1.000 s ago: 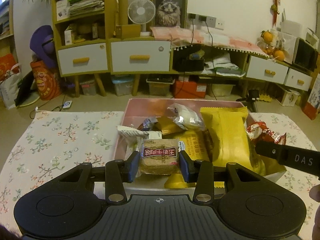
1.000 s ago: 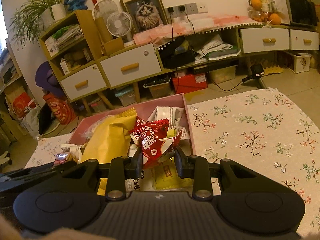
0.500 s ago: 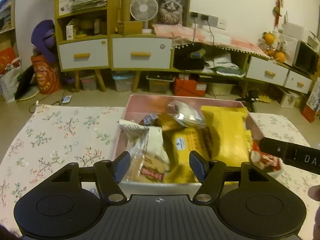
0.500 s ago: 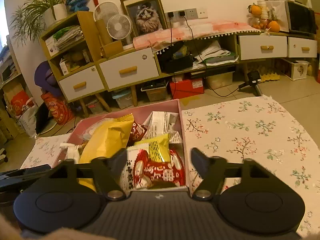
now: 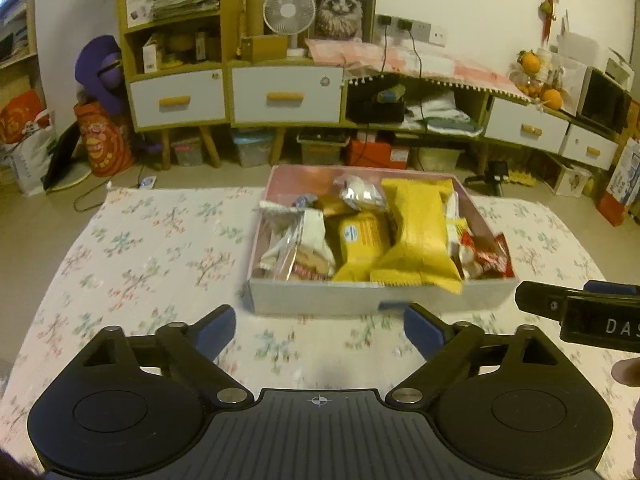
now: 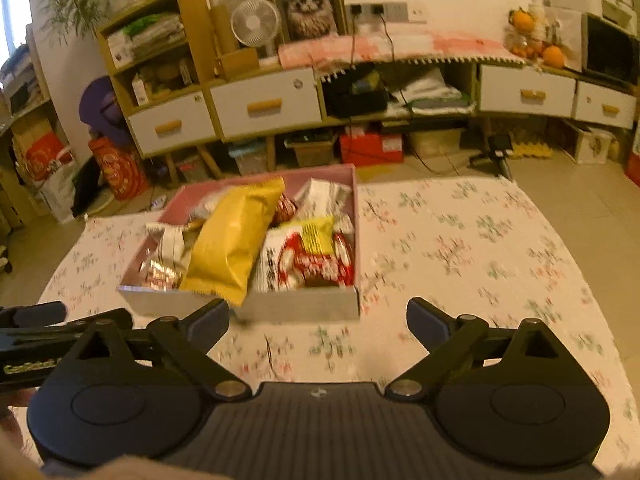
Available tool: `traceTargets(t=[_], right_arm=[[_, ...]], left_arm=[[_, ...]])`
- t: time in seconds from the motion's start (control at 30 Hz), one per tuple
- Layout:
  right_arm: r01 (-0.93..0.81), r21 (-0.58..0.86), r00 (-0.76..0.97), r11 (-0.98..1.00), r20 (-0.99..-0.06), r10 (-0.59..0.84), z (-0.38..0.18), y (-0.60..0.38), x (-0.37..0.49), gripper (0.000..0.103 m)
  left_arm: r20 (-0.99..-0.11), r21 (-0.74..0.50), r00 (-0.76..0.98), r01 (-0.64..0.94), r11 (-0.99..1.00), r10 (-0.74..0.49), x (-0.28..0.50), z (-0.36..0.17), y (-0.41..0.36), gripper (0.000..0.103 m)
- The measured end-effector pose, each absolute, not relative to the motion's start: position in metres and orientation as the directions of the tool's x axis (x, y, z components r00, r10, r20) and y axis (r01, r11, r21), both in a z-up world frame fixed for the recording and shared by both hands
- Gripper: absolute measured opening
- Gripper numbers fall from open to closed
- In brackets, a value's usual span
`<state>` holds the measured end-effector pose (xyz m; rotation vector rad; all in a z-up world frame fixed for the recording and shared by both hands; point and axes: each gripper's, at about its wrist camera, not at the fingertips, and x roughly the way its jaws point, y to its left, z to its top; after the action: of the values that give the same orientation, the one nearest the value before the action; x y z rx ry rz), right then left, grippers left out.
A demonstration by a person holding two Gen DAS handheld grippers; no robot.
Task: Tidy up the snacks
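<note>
Left wrist view: the left tool [image 5: 319, 328] hovers level above the floral worktop [image 5: 160, 248], fingers spread wide and empty, just short of the snack-filled pink box [image 5: 376, 300]. Right wrist view: the right tool [image 6: 319, 322] is likewise released and empty, near the box's [image 6: 304, 308] front wall, a large yellow packet [image 6: 230, 240] overhanging it.

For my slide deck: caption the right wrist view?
Open right tool hovers before the pink box packed with snacks.

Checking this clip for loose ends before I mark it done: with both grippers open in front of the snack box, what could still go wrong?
1. The big yellow bag overhangs the near wall of the box, so it may slide out onto the tablecloth.
2. The snacks are heaped above the rim; the red packet lies on top and could spill if the box is nudged.
3. The left gripper and right gripper sit close together and might collide.
</note>
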<state>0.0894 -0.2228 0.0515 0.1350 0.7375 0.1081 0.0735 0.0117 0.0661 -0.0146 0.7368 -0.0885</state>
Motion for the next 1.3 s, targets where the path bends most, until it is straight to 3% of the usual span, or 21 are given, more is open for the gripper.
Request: traceTargets(t=[0.17, 0.3, 0.63, 1.3], right_arm=[[-0.012, 0.153, 0.708, 0.988, -0.696, 0.116, 0.057, -0.227, 0.071, 0.103], [0.029, 0.096, 0.666, 0.995, -0.744, 0.052, 0.056, -0.225, 0.063, 0.103], [-0.038, 0.029, 0.621, 0.999, -0.783, 0.046, 0.043, -0.216, 0.041, 0.103], [-0.079, 0.004, 0.622, 0.997, -0.781, 0.052, 0.043, -0.199, 0.039, 0.103]], left_arm=[[-0.69, -0.054, 0.719, 0.06, 0.997, -0.08, 0.05, 0.075, 0.015, 0.099], [-0.71, -0.064, 0.7, 0.039, 0.997, -0.073, 0.033, 0.075, 0.014, 0.101], [-0.755, -0.035, 0.655, -0.002, 0.999, -0.025, 0.011, 0.064, 0.016, 0.103], [-0.765, -0.026, 0.643, -0.008, 1.0, -0.014, 0.004, 0.063, 0.015, 0.103]])
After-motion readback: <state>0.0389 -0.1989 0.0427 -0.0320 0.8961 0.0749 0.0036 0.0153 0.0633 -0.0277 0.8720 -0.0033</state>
